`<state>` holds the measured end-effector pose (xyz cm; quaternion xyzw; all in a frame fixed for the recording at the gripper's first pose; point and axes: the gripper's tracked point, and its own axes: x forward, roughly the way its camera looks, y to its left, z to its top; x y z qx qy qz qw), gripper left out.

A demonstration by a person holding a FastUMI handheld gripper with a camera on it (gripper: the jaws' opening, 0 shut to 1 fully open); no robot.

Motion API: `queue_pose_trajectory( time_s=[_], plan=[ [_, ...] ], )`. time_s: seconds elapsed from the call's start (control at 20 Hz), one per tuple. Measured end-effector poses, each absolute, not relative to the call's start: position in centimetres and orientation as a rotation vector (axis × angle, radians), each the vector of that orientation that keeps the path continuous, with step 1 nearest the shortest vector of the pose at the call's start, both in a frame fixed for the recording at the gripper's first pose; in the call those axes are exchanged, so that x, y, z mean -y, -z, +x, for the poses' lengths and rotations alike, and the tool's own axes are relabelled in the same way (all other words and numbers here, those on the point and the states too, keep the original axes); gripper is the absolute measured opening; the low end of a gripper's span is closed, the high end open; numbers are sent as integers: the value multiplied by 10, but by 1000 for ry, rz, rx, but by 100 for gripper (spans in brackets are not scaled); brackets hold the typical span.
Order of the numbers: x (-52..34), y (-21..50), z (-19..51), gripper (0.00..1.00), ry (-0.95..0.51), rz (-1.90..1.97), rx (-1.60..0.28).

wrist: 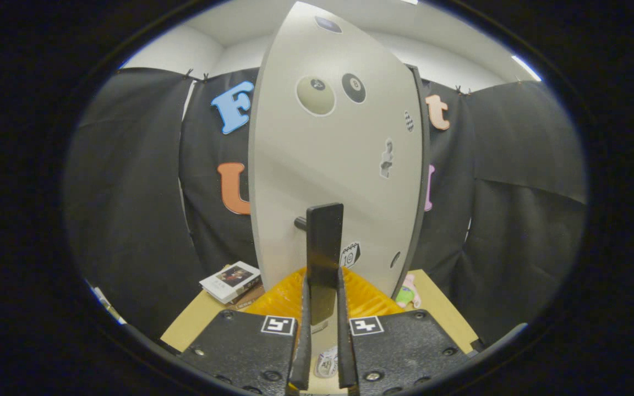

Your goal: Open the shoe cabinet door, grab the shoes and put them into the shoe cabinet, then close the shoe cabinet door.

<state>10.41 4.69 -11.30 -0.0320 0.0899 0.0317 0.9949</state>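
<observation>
Gripper (322, 330): fingers drawn close, clenched on the door handle from both sides.
Handle (324, 247): flat dark bar, upright, held off the door on a short round post.
Shoe cabinet door (339, 165): smooth pale panel with dark edge, just beyond the fingers; round billiard-ball stickers, one reading 8, and a small tag reading 10.
Table (443, 308): light wood; yellow ribbed object (284, 300) below the door.
Books (230, 281): small stack, beside the door.
</observation>
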Motion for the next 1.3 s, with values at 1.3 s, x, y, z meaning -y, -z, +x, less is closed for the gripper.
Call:
queue_pose_trajectory(
  time_s=[1.3],
  plan=[
    [143, 114, 65, 4, -3, 85, -141]
  ],
)
